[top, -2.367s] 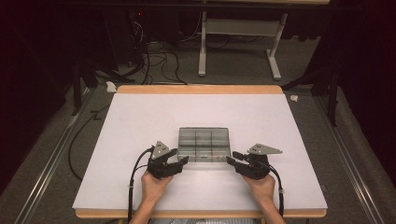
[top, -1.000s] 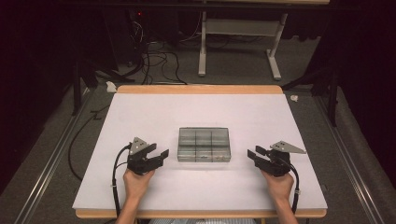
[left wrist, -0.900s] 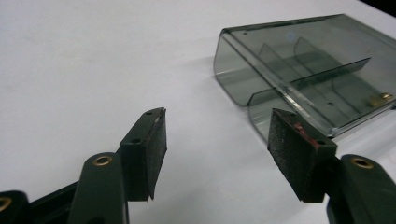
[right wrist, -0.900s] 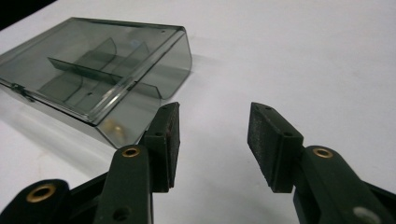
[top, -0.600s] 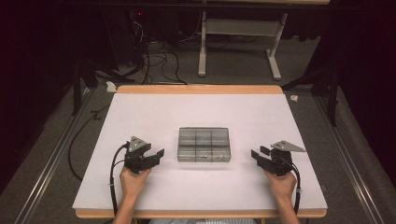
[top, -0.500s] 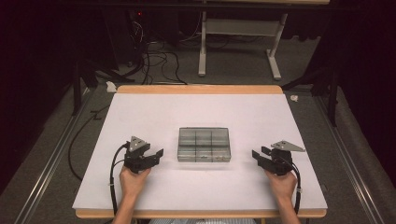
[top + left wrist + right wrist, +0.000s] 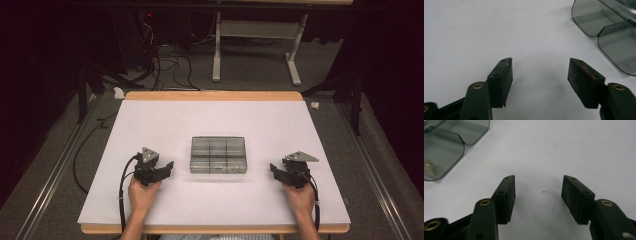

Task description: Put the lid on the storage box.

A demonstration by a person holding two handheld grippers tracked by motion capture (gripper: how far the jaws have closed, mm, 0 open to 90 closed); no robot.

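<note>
The left gripper (image 7: 167,166) sits on the white table (image 7: 150,125), jaws wide, nothing betw. them. The clear compartment box (image 7: 218,155) lies at centre, maybe w/ a small item inside. The right gripper (image 7: 274,168) is apart, also wide, empty.

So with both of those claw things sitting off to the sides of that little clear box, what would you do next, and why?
Probably bring the left gripper in toward the clear compartment box. Both it and the right gripper are open and empty, resting apart from the box on the white table, so nothing can be handled until one closes that gap.
</note>
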